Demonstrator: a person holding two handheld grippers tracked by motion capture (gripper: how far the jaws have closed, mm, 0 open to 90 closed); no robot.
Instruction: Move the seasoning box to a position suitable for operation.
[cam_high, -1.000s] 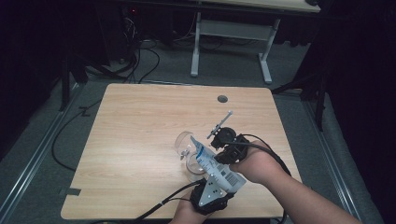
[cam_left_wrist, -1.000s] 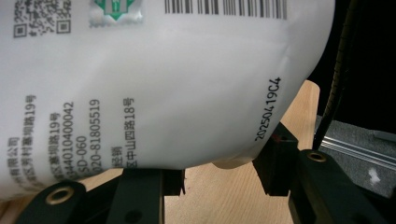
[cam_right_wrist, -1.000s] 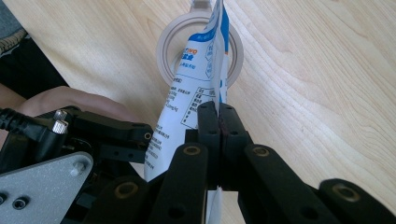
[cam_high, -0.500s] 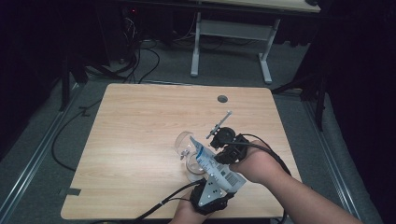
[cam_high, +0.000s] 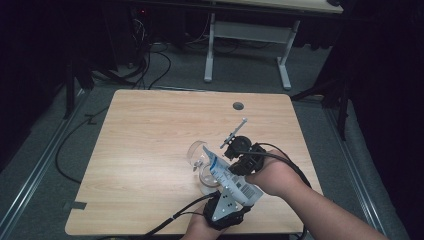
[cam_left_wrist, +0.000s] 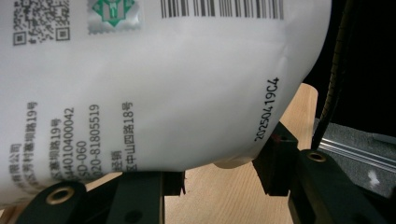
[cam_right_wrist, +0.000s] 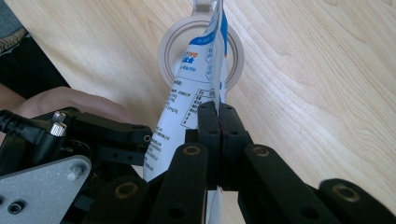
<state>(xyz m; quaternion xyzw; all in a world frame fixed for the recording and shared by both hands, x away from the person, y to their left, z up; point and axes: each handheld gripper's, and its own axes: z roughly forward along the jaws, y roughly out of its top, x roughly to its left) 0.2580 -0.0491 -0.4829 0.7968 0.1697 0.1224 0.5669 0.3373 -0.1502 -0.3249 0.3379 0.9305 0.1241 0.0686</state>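
Observation:
A white pouch with blue print and a barcode is held between both grippers above the wooden table. My left gripper comes in from the table's front edge, and its jaws hold the pouch's bulging lower part. My right gripper is shut flat on a thin side edge of the pouch. The pouch's top end tilts over the mouth of a clear round glass, which stands on the table just left of the grippers.
A round cable hole sits near the table's far edge. Cables trail from both grippers off the front edge. Behind the table stands a white desk frame, with cables on the grey floor at the left.

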